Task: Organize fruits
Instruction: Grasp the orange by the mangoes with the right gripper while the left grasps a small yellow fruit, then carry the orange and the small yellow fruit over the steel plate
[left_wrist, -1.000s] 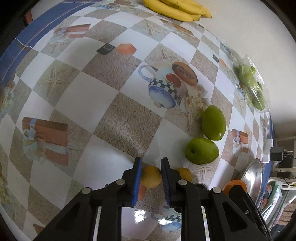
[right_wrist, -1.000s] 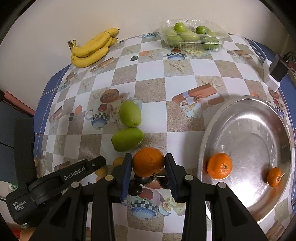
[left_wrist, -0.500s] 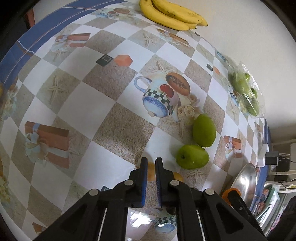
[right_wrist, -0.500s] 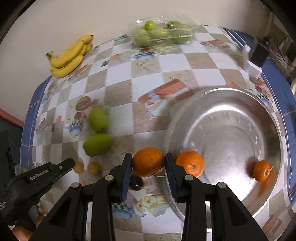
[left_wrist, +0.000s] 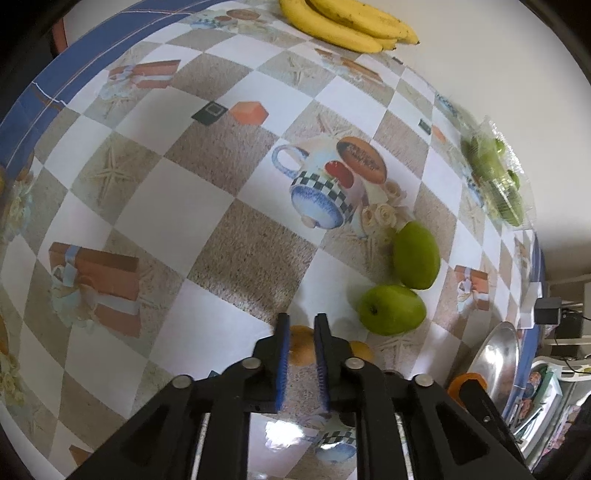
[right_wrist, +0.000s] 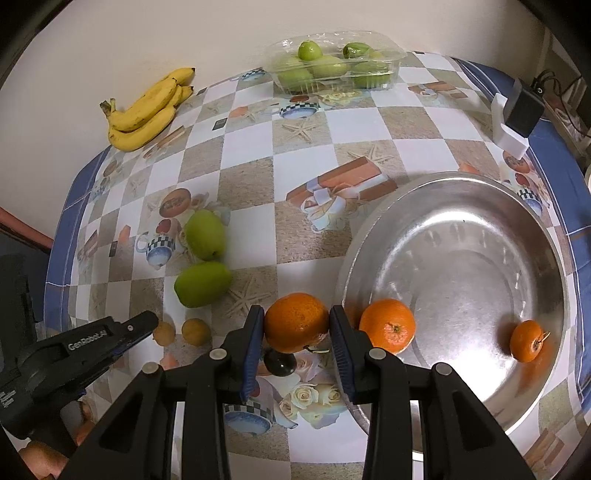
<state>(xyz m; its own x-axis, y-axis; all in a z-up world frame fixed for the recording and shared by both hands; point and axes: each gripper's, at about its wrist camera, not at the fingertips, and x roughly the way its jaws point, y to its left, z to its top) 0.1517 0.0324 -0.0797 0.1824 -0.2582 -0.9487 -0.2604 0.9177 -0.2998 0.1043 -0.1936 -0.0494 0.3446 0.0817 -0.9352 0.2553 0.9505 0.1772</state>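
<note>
My right gripper (right_wrist: 296, 325) is shut on an orange (right_wrist: 295, 322), held just left of the silver bowl (right_wrist: 480, 206). The bowl holds a second orange (right_wrist: 387, 325) and a small tangerine (right_wrist: 527, 340). My left gripper (left_wrist: 299, 332) is nearly closed, its jaws a narrow gap apart, with a small yellow fruit (left_wrist: 300, 345) behind the tips; whether it grips it is unclear. It also shows in the right wrist view (right_wrist: 163, 333), beside another small yellow fruit (right_wrist: 196, 332). Two green mangoes (right_wrist: 205, 234) (right_wrist: 201, 284) lie on the checked tablecloth.
Bananas (right_wrist: 147, 110) lie at the back left by the wall. A clear plastic box of green fruit (right_wrist: 332, 66) stands at the back. A black adapter on a white block (right_wrist: 517, 114) sits at the right edge. A small dark fruit (right_wrist: 279, 363) lies under my right gripper.
My right gripper carried the orange rightwards to the bowl's rim. My left gripper narrowed from around the yellow fruit, then opened slightly.
</note>
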